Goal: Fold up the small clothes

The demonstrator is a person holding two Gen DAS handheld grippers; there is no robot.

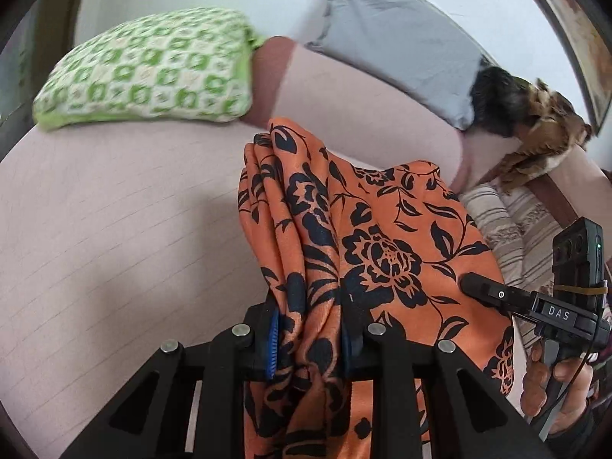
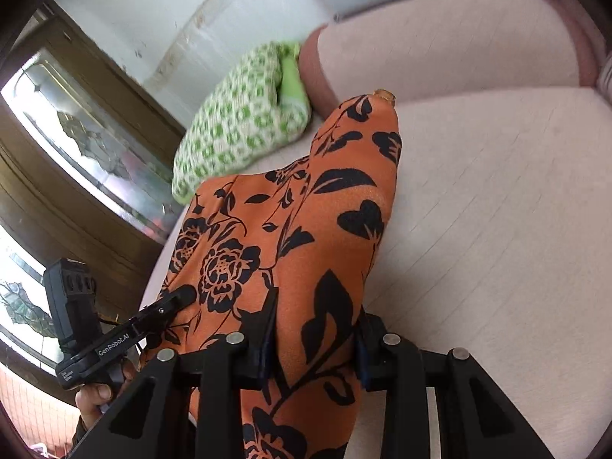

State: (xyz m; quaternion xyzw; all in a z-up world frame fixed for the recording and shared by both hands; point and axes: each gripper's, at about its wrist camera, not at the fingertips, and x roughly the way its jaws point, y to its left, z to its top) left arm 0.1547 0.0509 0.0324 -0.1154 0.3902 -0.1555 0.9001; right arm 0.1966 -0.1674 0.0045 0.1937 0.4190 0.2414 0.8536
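An orange garment with a black flower print hangs between both grippers above a pale pink bed. My left gripper is shut on a bunched edge of it, cloth pinched between the blue pads. My right gripper is shut on another edge of the same garment. The right gripper also shows in the left wrist view, touching the cloth at the right. The left gripper shows in the right wrist view, at the lower left.
A green and white patterned pillow lies at the head of the bed. A grey pillow and a pile of dark and brown clothes lie at the right. A striped cloth is beside them. A wooden glass-panelled door stands left.
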